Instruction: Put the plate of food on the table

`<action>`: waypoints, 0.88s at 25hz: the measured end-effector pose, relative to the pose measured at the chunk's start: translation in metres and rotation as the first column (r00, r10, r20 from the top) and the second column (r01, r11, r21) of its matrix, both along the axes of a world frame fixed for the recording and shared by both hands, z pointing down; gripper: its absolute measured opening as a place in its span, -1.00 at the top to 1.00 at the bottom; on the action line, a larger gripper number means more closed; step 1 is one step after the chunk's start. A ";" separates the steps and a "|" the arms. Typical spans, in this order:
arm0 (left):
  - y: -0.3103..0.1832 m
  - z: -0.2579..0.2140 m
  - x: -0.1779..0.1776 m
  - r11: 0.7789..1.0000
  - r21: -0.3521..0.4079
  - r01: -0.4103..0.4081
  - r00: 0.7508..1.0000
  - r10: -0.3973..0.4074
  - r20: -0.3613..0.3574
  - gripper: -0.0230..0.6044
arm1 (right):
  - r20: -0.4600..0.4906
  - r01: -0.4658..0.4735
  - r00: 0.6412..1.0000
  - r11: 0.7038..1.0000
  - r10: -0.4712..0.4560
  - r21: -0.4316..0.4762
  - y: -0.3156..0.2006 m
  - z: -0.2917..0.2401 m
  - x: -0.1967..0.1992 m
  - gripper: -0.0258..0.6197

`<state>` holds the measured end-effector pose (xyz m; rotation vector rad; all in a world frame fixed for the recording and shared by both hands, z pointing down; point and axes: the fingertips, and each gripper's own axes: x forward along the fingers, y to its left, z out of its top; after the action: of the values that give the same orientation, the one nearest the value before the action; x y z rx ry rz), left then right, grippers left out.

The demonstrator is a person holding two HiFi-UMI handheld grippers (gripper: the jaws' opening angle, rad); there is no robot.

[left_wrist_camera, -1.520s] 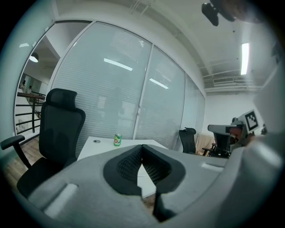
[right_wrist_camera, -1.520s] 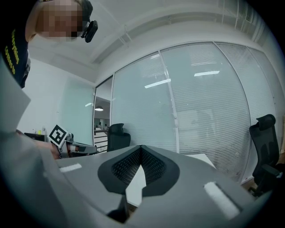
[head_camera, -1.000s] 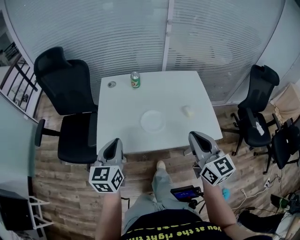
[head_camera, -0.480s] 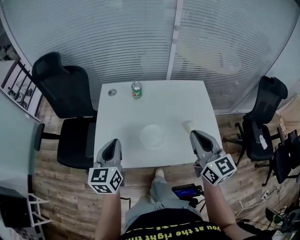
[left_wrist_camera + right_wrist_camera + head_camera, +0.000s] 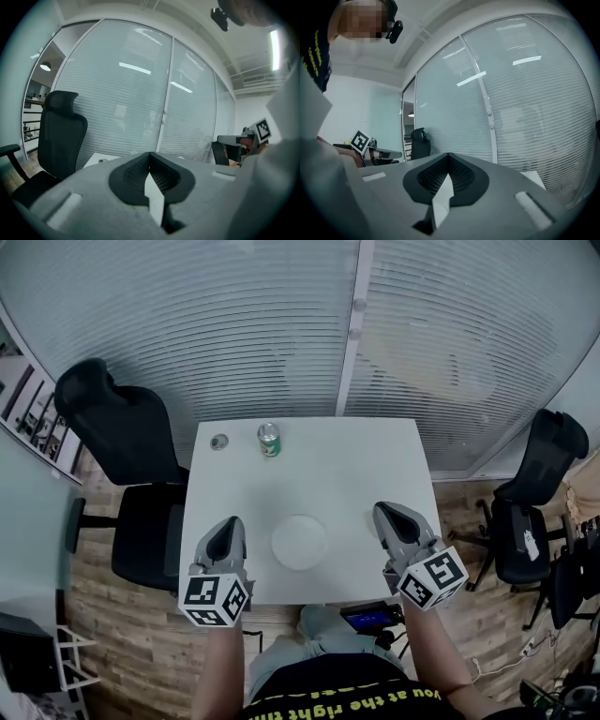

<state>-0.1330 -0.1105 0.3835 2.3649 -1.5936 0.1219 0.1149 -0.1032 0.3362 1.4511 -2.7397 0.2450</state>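
I held both grey plastic grippers, left gripper (image 5: 228,525) and right gripper (image 5: 387,515), clamped together and empty. The smooth round white plate (image 5: 300,542) lay flat on the square table (image 5: 375,451), showing no long axis.

White square table (image 5: 356,465) occupies the centre of the head view, top bare apart from three items. White plate (image 5: 300,542) lies flat at lower centre of the top, near its lower edge. Green can (image 5: 269,440) stands upright near the upper edge, left of centre. Small round object (image 5: 219,442) sits left of the can, apart from it, by the upper-left corner.
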 end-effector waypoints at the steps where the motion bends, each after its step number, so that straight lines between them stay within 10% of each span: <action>1: -0.006 0.000 0.002 1.000 0.001 0.003 1.000 -0.003 0.001 0.93 | 0.001 0.004 1.000 1.000 -0.004 -0.004 -0.007 0.002 0.002 0.90; 22: -0.058 0.036 0.017 0.992 -0.090 -0.088 0.996 0.088 -0.003 0.93 | -0.025 -0.086 0.996 0.993 0.084 -0.085 -0.053 0.029 0.022 0.90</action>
<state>-0.1159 -0.1687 0.4192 2.3656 -1.4527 0.2087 0.1368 -0.1564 0.3648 1.5403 -2.6189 0.3432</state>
